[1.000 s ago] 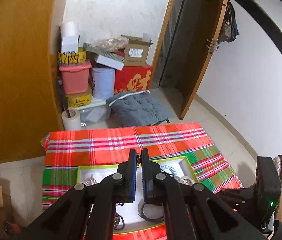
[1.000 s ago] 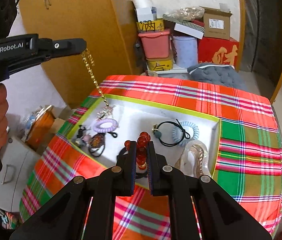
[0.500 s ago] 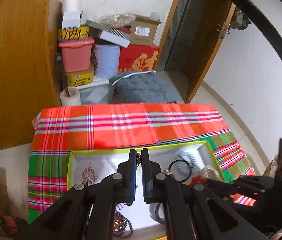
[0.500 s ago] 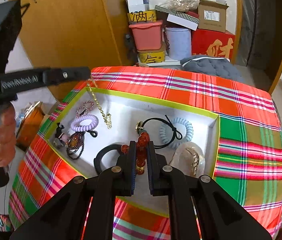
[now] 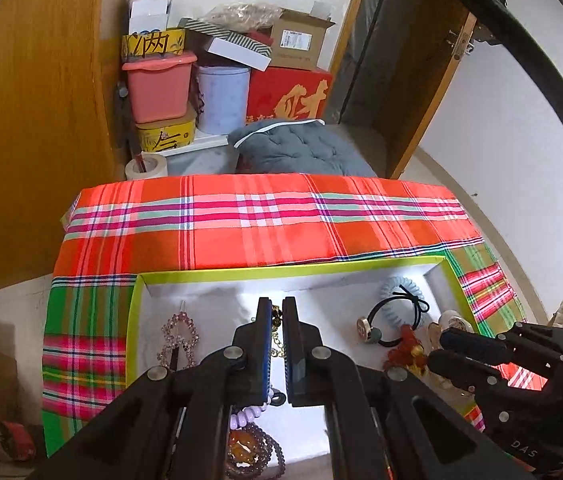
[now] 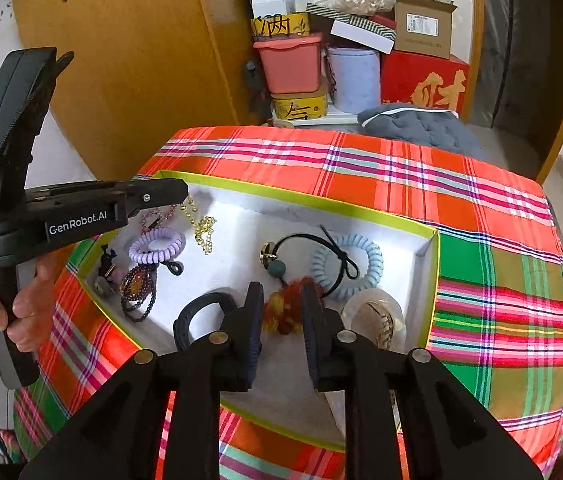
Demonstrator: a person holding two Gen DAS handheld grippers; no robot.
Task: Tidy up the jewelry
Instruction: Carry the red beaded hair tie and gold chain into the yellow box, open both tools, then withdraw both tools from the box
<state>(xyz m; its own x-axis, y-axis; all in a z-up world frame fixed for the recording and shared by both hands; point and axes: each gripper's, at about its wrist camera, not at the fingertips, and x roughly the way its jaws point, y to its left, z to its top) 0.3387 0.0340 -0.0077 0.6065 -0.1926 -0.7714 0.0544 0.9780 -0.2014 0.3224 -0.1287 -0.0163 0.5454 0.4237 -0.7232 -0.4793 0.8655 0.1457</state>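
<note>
A white tray with a lime-green rim [image 6: 301, 200] lies on a plaid cloth and holds several pieces of jewelry. My left gripper [image 5: 277, 312] is shut on a gold chain [image 6: 201, 228]. The chain hangs from the gripper's tips [image 6: 177, 196] at the tray's far left corner, and its lower end is piled on the tray floor. My right gripper [image 6: 281, 300] hovers low over the tray's near side. Its jaws are opening, and a red bead bracelet [image 6: 285, 312] shows blurred between them, loose from the pads. The left wrist view shows this bracelet [image 5: 405, 344] at the right gripper's tips.
In the tray lie a purple coil hair tie [image 6: 156, 245], a blue coil tie [image 6: 365, 264], a black elastic with a charm [image 6: 301, 244], dark beads [image 6: 137, 284], a black band [image 6: 197, 316], a clear hair claw [image 6: 373, 316] and a rhinestone clip [image 5: 179, 336]. Boxes stand behind the table.
My left gripper has come down into the tray's corner with the gold chain, whose end now rests on the floor. The right gripper's jaws have parted and the red bracelet has slipped lower.
</note>
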